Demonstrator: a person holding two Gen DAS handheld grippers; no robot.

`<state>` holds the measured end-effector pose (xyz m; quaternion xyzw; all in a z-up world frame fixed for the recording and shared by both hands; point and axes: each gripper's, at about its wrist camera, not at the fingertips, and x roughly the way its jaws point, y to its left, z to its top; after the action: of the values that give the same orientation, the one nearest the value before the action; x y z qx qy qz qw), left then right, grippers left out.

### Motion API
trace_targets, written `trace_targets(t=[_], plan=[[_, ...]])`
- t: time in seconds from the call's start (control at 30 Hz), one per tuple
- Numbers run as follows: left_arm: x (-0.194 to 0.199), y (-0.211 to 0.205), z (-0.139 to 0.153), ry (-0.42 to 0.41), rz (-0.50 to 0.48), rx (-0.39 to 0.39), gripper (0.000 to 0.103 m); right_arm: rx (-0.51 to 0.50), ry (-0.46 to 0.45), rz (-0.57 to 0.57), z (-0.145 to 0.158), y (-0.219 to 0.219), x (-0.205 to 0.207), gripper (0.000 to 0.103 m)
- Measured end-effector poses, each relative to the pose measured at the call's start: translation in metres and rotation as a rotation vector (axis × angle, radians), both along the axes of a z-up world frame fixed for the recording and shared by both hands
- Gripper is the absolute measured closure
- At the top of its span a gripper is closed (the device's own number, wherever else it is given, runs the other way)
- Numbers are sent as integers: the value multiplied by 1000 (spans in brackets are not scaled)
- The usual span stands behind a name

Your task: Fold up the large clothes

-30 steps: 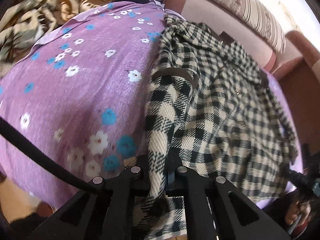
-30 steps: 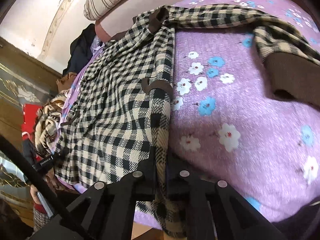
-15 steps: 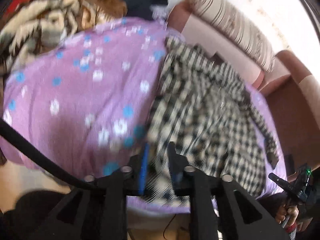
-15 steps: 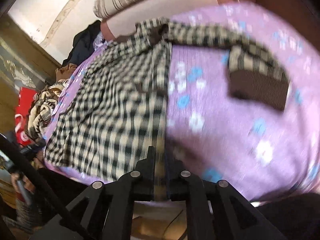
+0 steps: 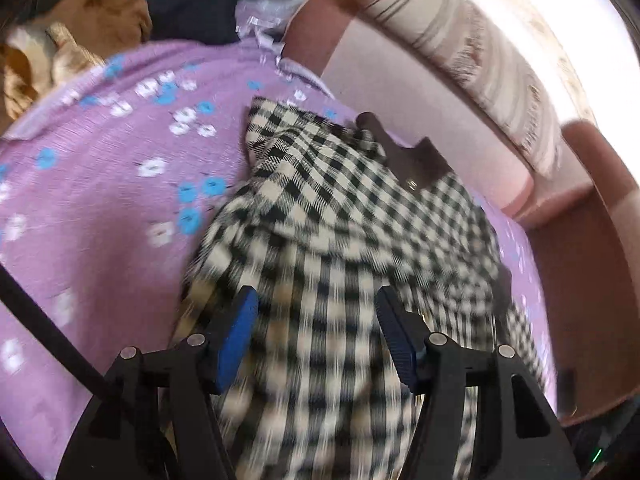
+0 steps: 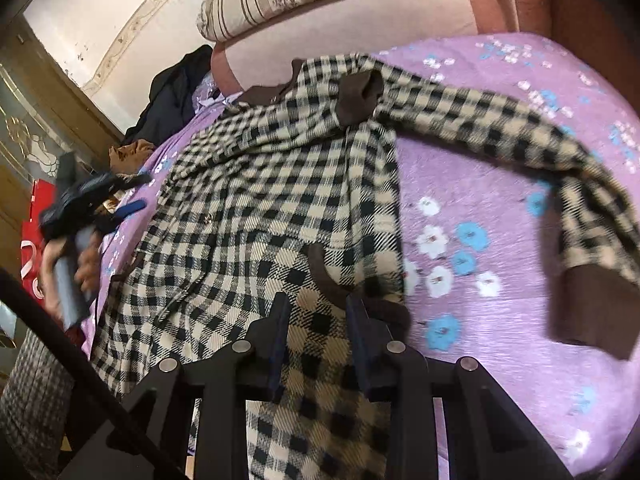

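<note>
Right wrist view: the checked coat (image 6: pixel 260 216) is spread on the purple bedsheet (image 6: pixel 500 320), one sleeve (image 6: pixel 520 136) flung out away from the coat's body. Both the left gripper (image 5: pixel 316 320) and the right gripper (image 6: pixel 316 316) have just been opening, with hem cloth loose between the jaws. Honestly, that fold could get undone if fabric is snagged during pull-back.

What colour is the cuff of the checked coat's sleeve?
Dark brown cuff, clearest in the right wrist view.
</note>
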<state>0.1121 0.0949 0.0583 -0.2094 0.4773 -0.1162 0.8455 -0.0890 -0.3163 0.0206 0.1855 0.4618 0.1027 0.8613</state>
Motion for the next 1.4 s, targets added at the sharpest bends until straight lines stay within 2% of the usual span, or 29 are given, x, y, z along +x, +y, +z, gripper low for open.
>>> trace_targets(t=[0.1, 0.23, 0.27, 0.3, 0.33, 0.47, 0.57, 0.63, 0.73, 0.77, 0.83, 0.93, 1.0, 1.07, 1.13, 1.2, 1.3, 1.4], plan=[[31, 0, -22, 48, 23, -51, 43, -43, 13, 37, -13, 9, 5, 71], [52, 2, -41, 79, 66, -63, 43, -45, 5, 39, -24, 11, 15, 71], [54, 5, -42, 79, 76, -68, 57, -44, -1, 34, -25, 11, 17, 71], [57, 9, -40, 77, 89, -61, 84, -44, -4, 28, -26, 11, 19, 71], [60, 12, -37, 73, 91, -56, 94, -45, -1, 19, -27, 10, 23, 71], [59, 28, -19, 27, 163, 13, 98, -23, 2, 6, -32, 8, 30, 71], [56, 31, -12, 2, 203, 97, 98, -23, -4, 9, -33, 7, 30, 71], [56, 29, -17, 7, 207, 145, 97, -21, -6, 9, -34, 6, 31, 71], [53, 22, -27, 39, 205, 222, 91, -22, -4, 9, -33, 5, 29, 71], [50, 20, -27, 51, 202, 236, 91, -48, 0, 7, -28, 5, 29, 71], [40, 18, -20, 48, 200, 245, 90, -82, -42, 14, -10, 6, 29, 71], [21, 17, 4, -5, 185, 259, 86, -106, -103, 26, 19, 6, 47, 69], [1, 17, 25, -63, 192, 285, 71, -113, -147, 16, 38, 6, 76, 69], [-19, 18, 41, -85, 206, 305, 59, -109, -169, 11, 51, 12, 111, 69], [-36, 20, 51, -84, 223, 286, 54, -53, -158, 22, 55, 20, 143, 69], [-55, 21, 53, -65, 218, 249, 43, 24, -123, 25, 48, 27, 177, 69], [-69, 20, 46, -58, 218, 235, 43, 33, -56, 1, 20, 44, 214, 69], [-68, 12, 34, -68, 176, 289, 43, 10, 54, -70, -16, 41, 227, 69]])
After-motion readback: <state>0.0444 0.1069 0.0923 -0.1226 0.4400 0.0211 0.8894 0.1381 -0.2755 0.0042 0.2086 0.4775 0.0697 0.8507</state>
